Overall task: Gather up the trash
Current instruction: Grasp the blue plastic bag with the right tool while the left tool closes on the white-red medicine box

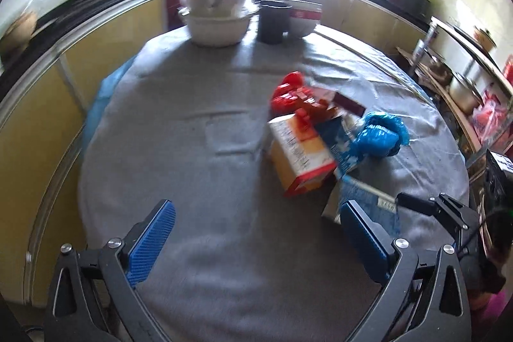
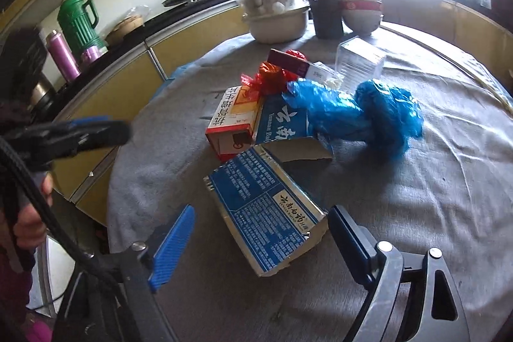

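A heap of trash lies on the round grey-clothed table (image 1: 198,156): an orange-and-white carton (image 1: 298,153) (image 2: 234,117), a crumpled red wrapper (image 1: 291,95) (image 2: 269,77), blue plastic bags (image 1: 381,133) (image 2: 359,111) and a torn blue carton (image 2: 263,207). My left gripper (image 1: 256,207) is open over bare cloth, left of the heap, nothing between its fingers. My right gripper (image 2: 262,213) is open with the near end of the torn blue carton between its fingers; the left pad (image 2: 174,242) stands clear of it.
At the table's far edge stand a white basin (image 2: 279,24) holding bagged eggs, a dark cup (image 2: 327,16) and stacked bowls (image 2: 360,12). A clear plastic box (image 2: 359,60) lies behind the heap. Yellow cabinets and a counter with a green thermos (image 2: 78,21) ring the table.
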### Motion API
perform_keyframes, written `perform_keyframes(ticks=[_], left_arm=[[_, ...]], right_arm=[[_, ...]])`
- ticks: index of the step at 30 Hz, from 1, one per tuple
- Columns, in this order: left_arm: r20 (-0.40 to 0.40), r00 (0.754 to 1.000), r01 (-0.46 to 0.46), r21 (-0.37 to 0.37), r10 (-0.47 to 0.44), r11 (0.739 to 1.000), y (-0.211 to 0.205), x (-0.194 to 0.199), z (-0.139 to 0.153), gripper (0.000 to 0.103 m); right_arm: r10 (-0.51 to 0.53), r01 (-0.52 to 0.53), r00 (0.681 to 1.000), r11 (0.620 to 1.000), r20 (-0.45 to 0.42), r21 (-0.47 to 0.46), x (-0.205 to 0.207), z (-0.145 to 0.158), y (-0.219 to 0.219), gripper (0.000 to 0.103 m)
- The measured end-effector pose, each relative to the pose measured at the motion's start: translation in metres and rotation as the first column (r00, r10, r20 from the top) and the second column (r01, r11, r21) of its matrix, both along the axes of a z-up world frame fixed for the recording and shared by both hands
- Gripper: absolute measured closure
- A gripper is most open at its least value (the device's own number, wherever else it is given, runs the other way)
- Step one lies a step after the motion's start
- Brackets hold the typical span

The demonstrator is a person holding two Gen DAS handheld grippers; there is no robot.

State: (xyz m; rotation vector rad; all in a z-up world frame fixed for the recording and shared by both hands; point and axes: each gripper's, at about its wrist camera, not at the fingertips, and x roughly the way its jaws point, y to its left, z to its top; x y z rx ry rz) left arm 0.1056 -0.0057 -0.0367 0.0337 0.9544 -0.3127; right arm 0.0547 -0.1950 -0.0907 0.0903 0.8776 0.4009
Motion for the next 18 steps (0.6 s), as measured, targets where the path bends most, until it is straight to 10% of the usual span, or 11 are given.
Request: perform_keyframes(ticks=[7,11,15,18], left_arm=[[-0.066,0.996,0.049,-0.043,-0.052,0.998,-0.019,0.031,-0.010,0.033],[-0.093,0.994,0.057,-0.055,-0.062,0.997,-0.024,0.043,-0.017,0.033],[-0.132,0.988,0.072,-0.057,-0.079,0.996,-0.027,0.054,-0.027,0.058],[-0.165,0.984,0.062,-0.071,-0.073,0.996,-0.026,0.057,-0.033,0.060]], right_arm=[[0.036,-0.036,0.999,0.999,0.000,-0.034,0.010,-0.004,-0.004,0.016],[0.047,-0.047,0.999,0.999,-0.016,-0.012,0.020,-0.014,-0.006,0.018],[0.027,-0.027,1.000,0.998,-0.013,0.048,0.019,-0.015,-0.014,0.066],[-0.015,0.015,1.000,0.998,-0.009,0.066,0.013,-0.012,-0.025,0.067]])
